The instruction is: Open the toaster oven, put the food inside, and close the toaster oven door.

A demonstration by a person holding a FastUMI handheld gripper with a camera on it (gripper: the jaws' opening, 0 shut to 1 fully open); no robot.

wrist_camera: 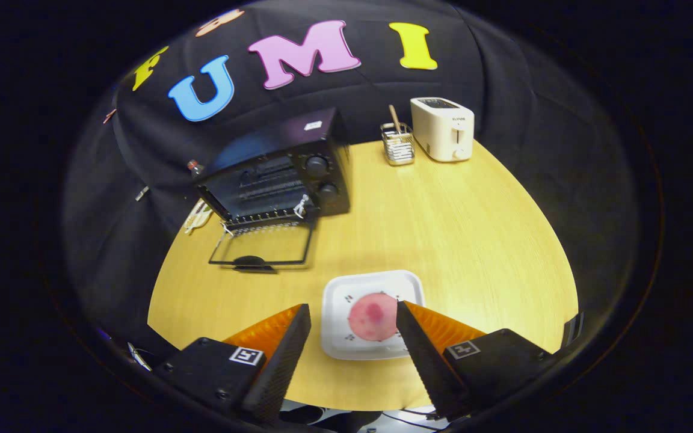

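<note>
Gripper view, contents:

- Gripper [352, 314]: fingers spread wide apart, nothing clamped between them. They hang above the near part of the table.
- Plate [337, 288]: white, squarish with rounded corners, lying flat on the table between the two fingers and just ahead of them. The right finger's tip overlaps its right edge in this view; whether it touches cannot be told.
- Food [372, 317]: a round pink slice with a darker patch, resting in the middle of the plate, between the fingertips.
- Toaster oven [286, 165]: black, standing beyond the fingers toward the left back of the table, two knobs on its right side.
- Oven door [262, 245]: folded down flat onto the table in front of the oven, glass pane showing the wood beneath, handle at its near edge.
- Toaster [443, 127]: white, at the far back of the table, well apart from the oven.
- Wire holder [398, 147]: just beside the toaster, a wooden handle standing in it.
- Table [473, 240]: light wood.
</note>
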